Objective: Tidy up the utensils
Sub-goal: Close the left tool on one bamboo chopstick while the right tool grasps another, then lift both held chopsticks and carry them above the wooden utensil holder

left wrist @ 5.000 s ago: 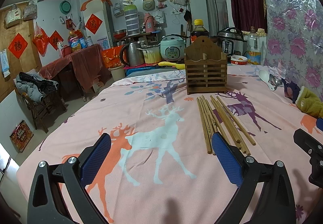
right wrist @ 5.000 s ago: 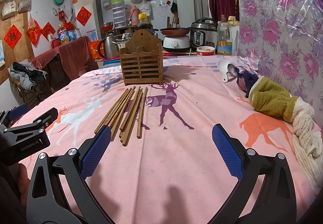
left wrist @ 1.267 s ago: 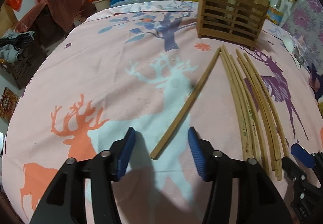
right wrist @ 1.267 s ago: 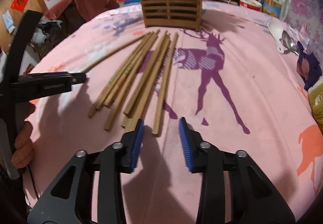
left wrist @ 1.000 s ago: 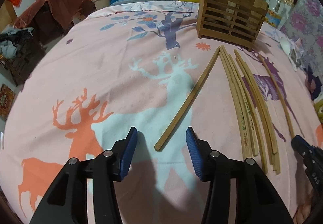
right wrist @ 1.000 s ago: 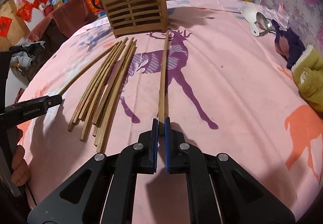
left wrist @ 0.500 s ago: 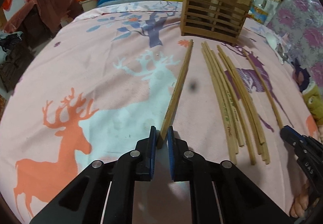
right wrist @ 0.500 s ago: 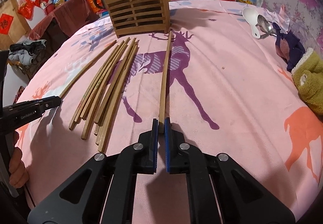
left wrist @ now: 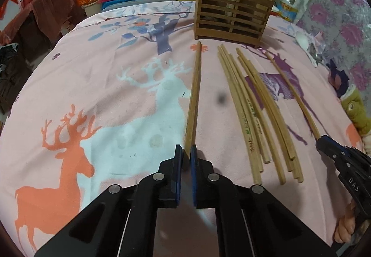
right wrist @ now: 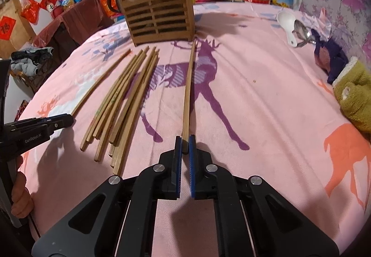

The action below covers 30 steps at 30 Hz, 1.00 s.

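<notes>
Now my left tongs [left wrist: 184,152] and right tongs [right wrist: 185,143] each grip one chopstick's near end; next, lift both into the rack [right wrist: 160,18] at the worktop's far edge.

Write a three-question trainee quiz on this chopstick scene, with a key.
1. True or false: the left gripper is shut on a chopstick.
2. What does the right gripper hold?
A. the white spoon
B. a single chopstick
C. nothing
3. Fill in: both held chopsticks point toward the wooden ______.

Key: 1 true. 2 B. 3 holder. The loose chopsticks lie on the tablecloth between the two held ones.
</notes>
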Tool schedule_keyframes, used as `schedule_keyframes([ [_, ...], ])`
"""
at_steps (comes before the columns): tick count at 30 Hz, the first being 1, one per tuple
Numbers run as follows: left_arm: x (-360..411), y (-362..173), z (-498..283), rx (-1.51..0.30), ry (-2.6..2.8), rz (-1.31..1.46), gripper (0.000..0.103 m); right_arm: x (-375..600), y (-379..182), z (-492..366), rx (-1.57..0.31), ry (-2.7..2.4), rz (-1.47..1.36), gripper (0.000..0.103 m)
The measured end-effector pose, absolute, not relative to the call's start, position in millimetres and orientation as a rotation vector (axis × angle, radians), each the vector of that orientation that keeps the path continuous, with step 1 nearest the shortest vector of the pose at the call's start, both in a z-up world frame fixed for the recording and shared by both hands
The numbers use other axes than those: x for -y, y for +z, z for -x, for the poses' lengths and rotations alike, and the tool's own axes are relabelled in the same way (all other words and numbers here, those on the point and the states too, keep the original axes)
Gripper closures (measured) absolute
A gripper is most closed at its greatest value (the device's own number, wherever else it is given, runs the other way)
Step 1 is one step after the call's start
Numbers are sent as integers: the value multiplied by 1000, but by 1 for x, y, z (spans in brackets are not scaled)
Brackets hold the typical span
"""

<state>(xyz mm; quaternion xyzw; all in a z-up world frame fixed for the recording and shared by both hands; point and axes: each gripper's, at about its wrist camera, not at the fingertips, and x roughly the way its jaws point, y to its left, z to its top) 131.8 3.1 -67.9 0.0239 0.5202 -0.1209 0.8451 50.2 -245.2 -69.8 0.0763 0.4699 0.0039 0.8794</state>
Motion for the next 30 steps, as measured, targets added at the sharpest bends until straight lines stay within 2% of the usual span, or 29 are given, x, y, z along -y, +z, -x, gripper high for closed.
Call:
schedule_keyframes([
  [8,-9,-51,-124,-1023,-257,-8,96,254,-54,-42,-893,5,-197,96],
  [13,-14,-38,-118,-992,-282,36,96,260,-31,-30,-773,2,-221,96],
  [22,16,21,-124,-886,-320,-62,96,260,24,-54,-688,4,-181,96],
  [24,21,12,-128,-917,-316,-68,88,260,26,-58,-685,-3,-185,96],
  [25,21,4,-128,-933,-314,-72,69,261,26,-59,-687,1,-193,96],
  [26,19,-4,-129,-945,-309,-73,56,262,25,-60,-690,7,-202,96],
  [30,9,-48,-141,-1068,-272,-77,56,262,15,-61,-708,14,-224,96],
])
